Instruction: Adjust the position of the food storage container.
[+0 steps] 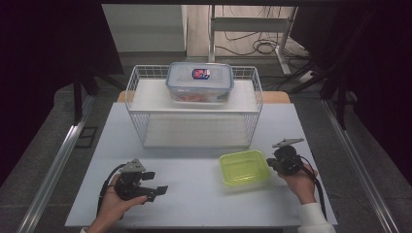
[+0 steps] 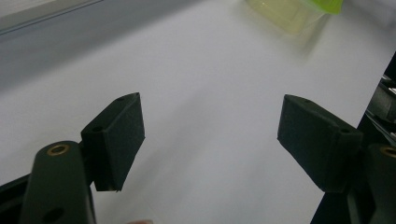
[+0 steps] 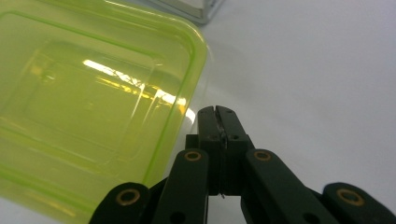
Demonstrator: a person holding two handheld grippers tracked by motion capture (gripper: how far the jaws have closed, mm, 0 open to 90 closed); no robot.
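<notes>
A: The right claw [image 3: 218, 111] at lower right of the high view has its matte black pads pressed flat together, nothing between them, just beside the corner of the translucent lime-green plastic container [image 1: 244, 167].

B: The container is a shallow rounded rectangle, glossy, on the smooth white counter [image 1: 194, 194], right of centre.

A: The left claw [image 2: 210, 135], lower left, gapes wide over bare counter. Behind stands a white wire basket [image 1: 141, 97] bearing a clear lidded box [image 1: 199, 82].
</notes>
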